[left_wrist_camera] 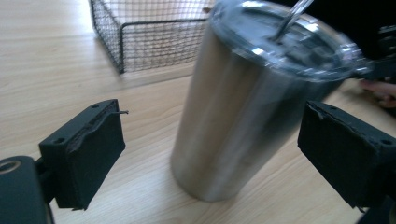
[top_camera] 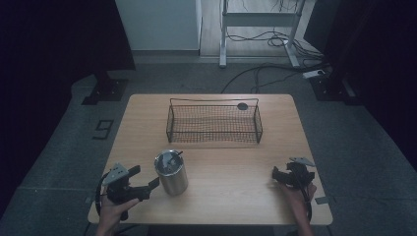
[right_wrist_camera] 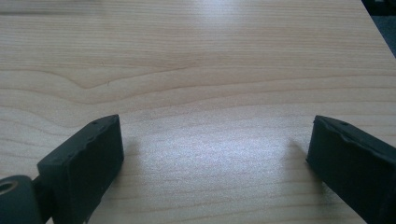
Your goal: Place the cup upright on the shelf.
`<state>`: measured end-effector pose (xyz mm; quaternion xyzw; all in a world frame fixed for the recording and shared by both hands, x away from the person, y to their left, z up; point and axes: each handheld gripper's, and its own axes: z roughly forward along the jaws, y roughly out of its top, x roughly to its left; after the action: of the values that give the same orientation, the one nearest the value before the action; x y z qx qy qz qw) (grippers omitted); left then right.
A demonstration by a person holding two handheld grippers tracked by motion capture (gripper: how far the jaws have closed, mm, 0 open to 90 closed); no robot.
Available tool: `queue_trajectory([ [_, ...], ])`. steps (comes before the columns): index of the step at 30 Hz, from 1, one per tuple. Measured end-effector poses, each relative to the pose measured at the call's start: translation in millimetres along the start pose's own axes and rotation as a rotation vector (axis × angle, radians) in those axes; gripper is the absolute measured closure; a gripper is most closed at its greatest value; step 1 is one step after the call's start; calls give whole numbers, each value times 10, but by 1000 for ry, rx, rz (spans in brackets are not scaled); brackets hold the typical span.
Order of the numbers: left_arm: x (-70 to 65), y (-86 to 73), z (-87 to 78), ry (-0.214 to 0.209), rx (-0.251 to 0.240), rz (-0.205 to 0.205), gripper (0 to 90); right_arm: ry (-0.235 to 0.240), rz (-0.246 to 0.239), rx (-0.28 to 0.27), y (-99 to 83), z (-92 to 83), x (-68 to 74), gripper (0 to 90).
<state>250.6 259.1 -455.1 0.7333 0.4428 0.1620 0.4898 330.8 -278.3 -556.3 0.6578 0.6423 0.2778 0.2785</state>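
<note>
A steel tumbler (top_camera: pixel 171 172) with a clear lid and a straw stands upright on the wooden table (top_camera: pixel 231 206), near its front left. My left gripper (top_camera: pixel 147 184) is open just left of it, jaws pointing at its side. In the left gripper view the tumbler (left_wrist_camera: pixel 243 107) sits between and just beyond the two spread black pads (left_wrist_camera: pixel 88 154), apart from both. My right gripper (top_camera: pixel 276 173) rests low near the front right edge, held by a hand. Its jaws are wide open over bare wood (right_wrist_camera: pixel 210 140) with nothing between them.
A black wire basket (top_camera: pixel 214 122) stands at the table's middle back, seemingly empty. A small dark round object (top_camera: pixel 242 105) lies behind its right end. Floor cables and a desk frame (top_camera: pixel 258 29) lie beyond the table.
</note>
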Motion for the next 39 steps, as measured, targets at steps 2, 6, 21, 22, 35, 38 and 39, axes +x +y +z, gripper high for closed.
queue_trajectory([
  [2,-24,0,21,-3,7,9,67,0,0,0,0,0,0,34],
  [6,-66,0,61,-5,16,25,62,0,0,0,0,0,0,34],
  [21,-263,-43,365,-4,83,99,9,0,0,0,0,0,1,36],
  [22,-274,-45,389,0,89,103,6,0,0,0,0,0,1,35],
  [35,-325,-28,705,69,129,104,0,1,-1,-1,0,-1,2,39],
  [38,-336,-20,782,89,141,118,0,2,-1,-2,-1,-2,2,41],
  [39,-336,-20,782,89,141,118,0,2,-1,-2,-1,-2,2,41],
])
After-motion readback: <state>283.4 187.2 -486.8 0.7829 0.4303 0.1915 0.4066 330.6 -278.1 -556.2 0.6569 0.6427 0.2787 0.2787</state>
